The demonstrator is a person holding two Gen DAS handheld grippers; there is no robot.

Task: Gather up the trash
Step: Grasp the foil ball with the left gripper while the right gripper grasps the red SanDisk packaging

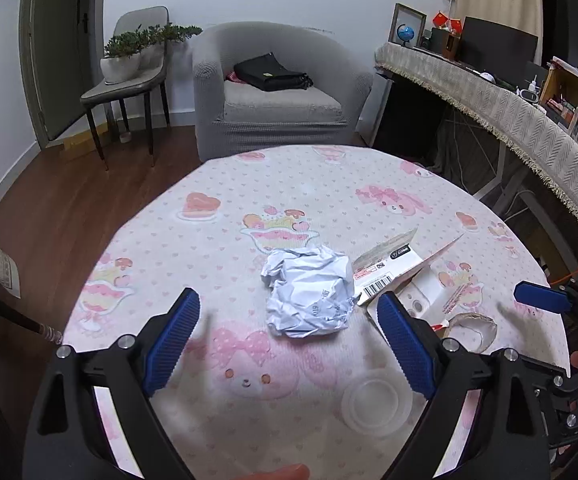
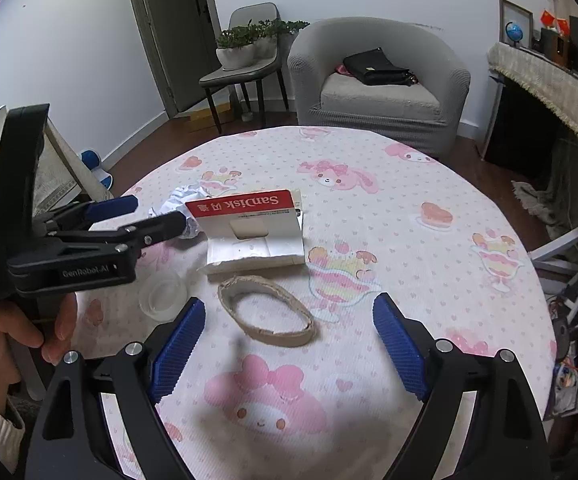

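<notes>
Trash lies spread on the worktop with the pink cartoon cloth: a crumpled paper ball, an opened SanDisk card package just beside it, a torn cardboard ring and a small clear plastic lid. Our left gripper is released, with its jaws wide apart, and it points at the paper ball, which sits between and a little ahead of the fingertips. Our right gripper is also released and hovers over the cardboard ring without touching it. We see no bin in either view, so we cannot say where the pieces must go. We judge that the light ball may slide away if only one finger reaches it first. The flat ring may also slip under the fingers.
</notes>
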